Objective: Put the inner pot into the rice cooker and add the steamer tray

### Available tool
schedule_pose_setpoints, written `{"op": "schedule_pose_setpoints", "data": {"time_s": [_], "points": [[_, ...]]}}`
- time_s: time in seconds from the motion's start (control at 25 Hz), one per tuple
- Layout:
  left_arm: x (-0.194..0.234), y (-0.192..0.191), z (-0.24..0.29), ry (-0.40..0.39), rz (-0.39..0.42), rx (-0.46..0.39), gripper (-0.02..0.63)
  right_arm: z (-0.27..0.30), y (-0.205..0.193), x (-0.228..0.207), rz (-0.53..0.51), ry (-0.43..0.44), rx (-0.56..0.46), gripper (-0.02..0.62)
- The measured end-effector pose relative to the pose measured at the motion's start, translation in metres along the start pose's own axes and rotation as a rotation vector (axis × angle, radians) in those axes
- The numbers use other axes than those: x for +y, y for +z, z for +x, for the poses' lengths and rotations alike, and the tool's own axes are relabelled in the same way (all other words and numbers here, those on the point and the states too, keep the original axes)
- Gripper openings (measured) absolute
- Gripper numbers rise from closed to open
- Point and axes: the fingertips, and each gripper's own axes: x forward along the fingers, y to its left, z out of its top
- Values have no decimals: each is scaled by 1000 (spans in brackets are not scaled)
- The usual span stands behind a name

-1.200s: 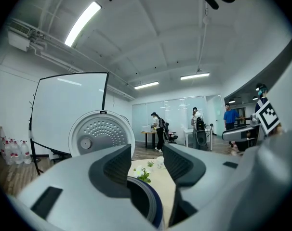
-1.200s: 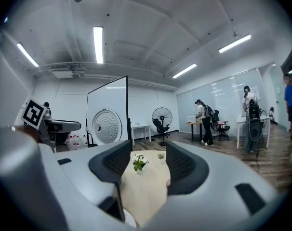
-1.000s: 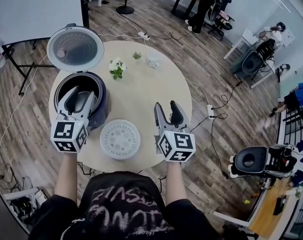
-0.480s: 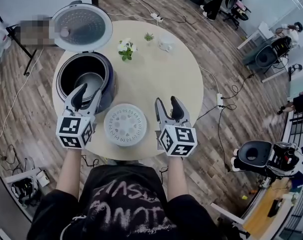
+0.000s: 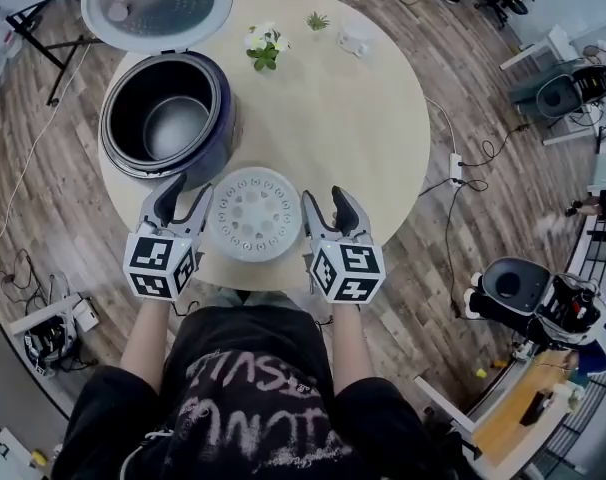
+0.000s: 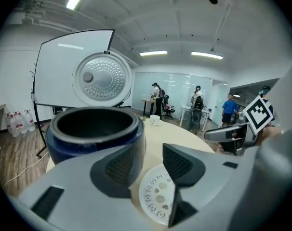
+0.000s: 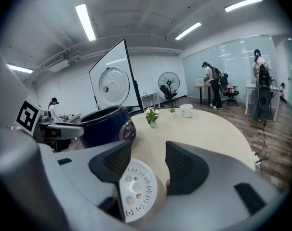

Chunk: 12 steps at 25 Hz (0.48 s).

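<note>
The round table (image 5: 363, 128) carries a dark blue rice cooker (image 5: 223, 138) at its far left, with the hinged lid (image 5: 155, 0) standing open behind it. The inner pot (image 5: 168, 123) appears seated inside the cooker body. The white perforated steamer tray (image 5: 251, 213) lies flat on the table's near edge, just to the near right of the cooker and apart from it.

The left gripper (image 5: 186, 200) is positioned at the tray's left rim and the right gripper (image 5: 328, 208) at its right rim, so the tray lies between the two tools. Both grippers point away from the person and tilt downward, roughly parallel to each other. Each marker cube faces the head camera at the near end. Both forearms reach forward from the body over the table edge.

In the left gripper view the jaws stand well apart; part of the tray shows through the gap below them, and the pads grip nothing. The right gripper view shows the same condition: jaws spread, nothing clamped, the tray low beside the left pad. Contact between either gripper and the tray rim cannot be determined.
</note>
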Motion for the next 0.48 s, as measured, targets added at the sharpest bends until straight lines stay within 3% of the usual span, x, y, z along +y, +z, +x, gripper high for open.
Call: {"op": "schedule_pose_setpoints", "data": {"time_s": [0.28, 0.48], "points": [[11, -94, 14, 33, -101, 184, 204, 16, -75, -4, 58, 9, 164, 229], [13, -141, 27, 39, -130, 283, 198, 24, -125, -10, 88, 3, 270, 218]]}}
